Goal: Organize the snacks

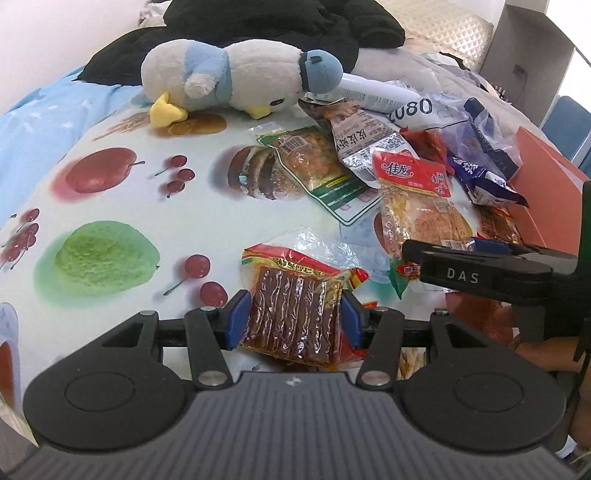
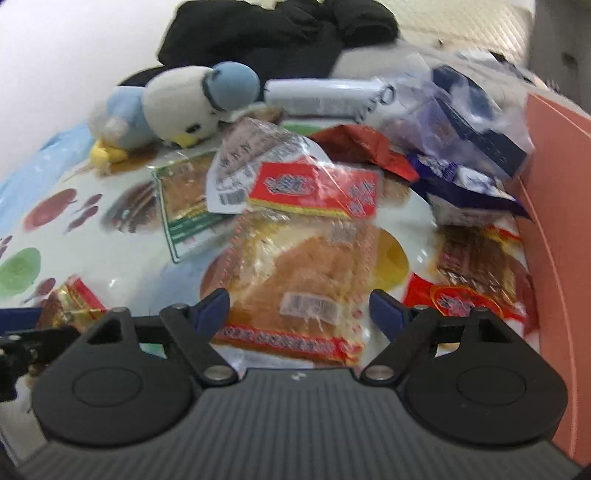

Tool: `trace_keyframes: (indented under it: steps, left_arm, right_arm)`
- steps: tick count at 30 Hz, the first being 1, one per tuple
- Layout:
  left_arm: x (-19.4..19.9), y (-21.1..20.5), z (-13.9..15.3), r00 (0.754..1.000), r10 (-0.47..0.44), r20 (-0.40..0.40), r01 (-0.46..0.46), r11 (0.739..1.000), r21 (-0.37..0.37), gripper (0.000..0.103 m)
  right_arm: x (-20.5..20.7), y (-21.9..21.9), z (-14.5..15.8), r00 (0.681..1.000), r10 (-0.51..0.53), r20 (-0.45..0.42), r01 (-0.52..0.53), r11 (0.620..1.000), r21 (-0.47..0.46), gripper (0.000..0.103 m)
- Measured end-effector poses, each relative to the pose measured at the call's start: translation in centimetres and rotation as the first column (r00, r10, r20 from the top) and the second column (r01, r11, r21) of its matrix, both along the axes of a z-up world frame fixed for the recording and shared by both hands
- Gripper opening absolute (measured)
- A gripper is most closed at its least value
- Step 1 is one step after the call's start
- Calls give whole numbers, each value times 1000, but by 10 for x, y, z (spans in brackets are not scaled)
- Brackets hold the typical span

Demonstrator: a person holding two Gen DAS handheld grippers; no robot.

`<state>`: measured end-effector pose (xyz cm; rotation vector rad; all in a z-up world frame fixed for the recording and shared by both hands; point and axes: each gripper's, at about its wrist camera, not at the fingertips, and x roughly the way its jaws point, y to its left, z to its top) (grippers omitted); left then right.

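My left gripper (image 1: 293,319) is shut on a clear packet of dark brown strips (image 1: 291,314) with a red and yellow top, held just above the fruit-print cloth (image 1: 207,229). My right gripper (image 2: 299,310) is open, its jaws on either side of an orange-brown snack packet with a red header (image 2: 303,258) that lies on the cloth. That packet also shows in the left wrist view (image 1: 421,206), with the right gripper (image 1: 417,254) over its near end. More snack packets lie in a pile behind: green (image 1: 321,166), silver (image 1: 362,140), dark blue (image 1: 484,181).
A white and blue plush bird (image 1: 229,77) lies at the back, with black clothing (image 1: 280,26) behind it. An orange box wall (image 2: 554,229) stands at the right. A white tube (image 2: 321,96) and a clear bag with a dark box (image 2: 469,118) lie behind the pile.
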<state>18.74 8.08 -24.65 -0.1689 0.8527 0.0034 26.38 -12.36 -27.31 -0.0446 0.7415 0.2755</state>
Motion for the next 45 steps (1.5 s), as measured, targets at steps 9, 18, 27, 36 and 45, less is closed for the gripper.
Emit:
trace_keyframes:
  steps: [9, 18, 27, 36, 45]
  left_arm:
    - [6, 0, 7, 1000, 2, 8, -2, 1000, -7, 58]
    - [-7, -10, 24, 1000, 4, 5, -4, 1000, -24, 58]
    - [-34, -36, 59, 999, -37, 33, 38, 999, -30, 58]
    - [-66, -62, 106, 995, -73, 68, 76, 996, -38, 58]
    - [-83, -82, 147, 988, -107, 112, 113, 993, -45, 58]
  right_arm:
    - [-5, 8, 4, 998, 58, 2, -58, 998, -24, 55]
    - [-28, -4, 21, 998, 64, -25, -64, 998, -16, 25]
    - [-75, -40, 48, 1000, -18, -25, 19, 999, 27, 23]
    - [-119, -67, 98, 997, -80, 17, 78, 994, 79, 20]
    - [-149, -90, 135, 988, -137, 64, 130, 986, 103, 19]
